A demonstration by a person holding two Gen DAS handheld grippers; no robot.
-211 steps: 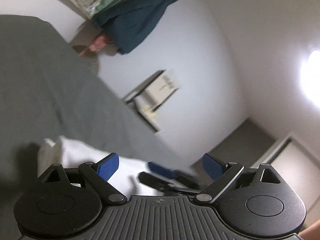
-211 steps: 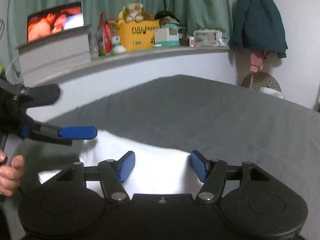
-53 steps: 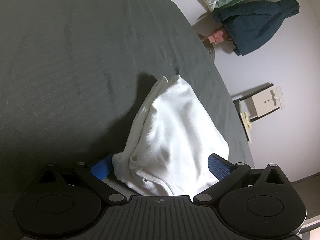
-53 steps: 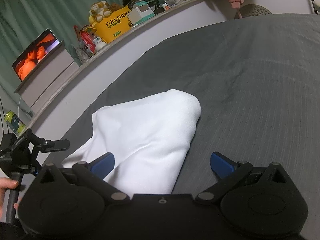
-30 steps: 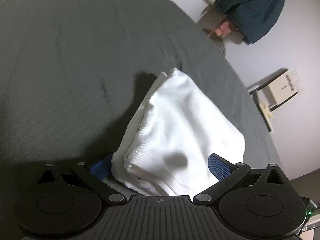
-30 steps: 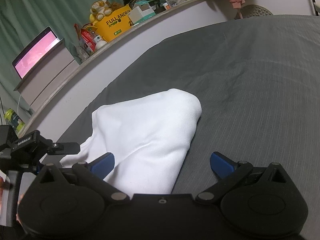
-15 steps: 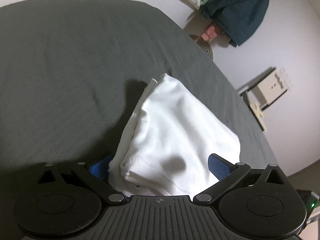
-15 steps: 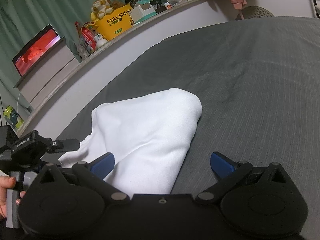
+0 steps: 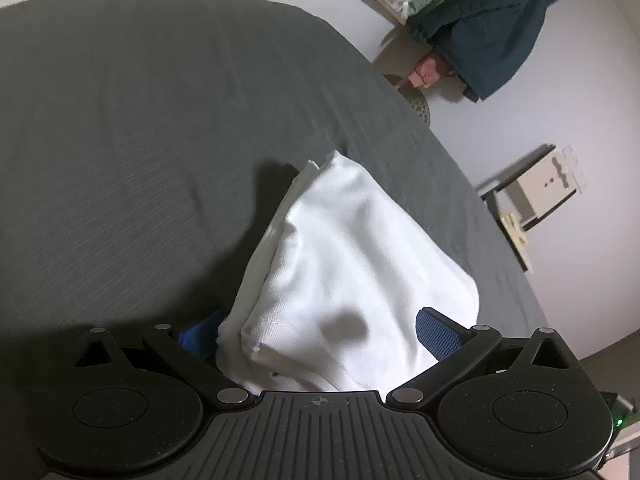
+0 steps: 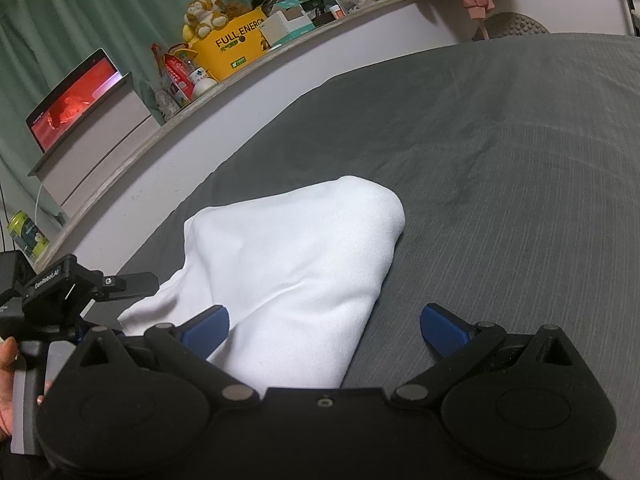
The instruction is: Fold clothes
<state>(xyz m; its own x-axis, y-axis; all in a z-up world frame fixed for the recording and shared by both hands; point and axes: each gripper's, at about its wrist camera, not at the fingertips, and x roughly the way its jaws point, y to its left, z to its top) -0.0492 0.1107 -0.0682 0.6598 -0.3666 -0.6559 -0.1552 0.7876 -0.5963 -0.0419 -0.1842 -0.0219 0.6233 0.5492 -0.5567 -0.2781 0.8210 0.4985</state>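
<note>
Only clear text: "FULL ENERG…" on the yellow box [image 10: 234, 54] up at 11 o'clock; left gripper's [image 10: 60, 292] tiny white label is unreadable.

Soft, dim indoor light fills both views. The white garment [image 9: 340, 272] is the brightest surface, nearly blown out on top — its weave shows only in the left wrist view. It casts a dark shadow onto the grey bed [image 9: 140, 140] on its left side, and a small soft shadow sits on the cloth itself. The laptop screen [image 10: 74, 98] glows red, overexposed. Fisheye distortion bends the shelf [image 10: 280, 52] and the bed's edge — corners vignette to black. Distant objects look slightly soft.
</note>
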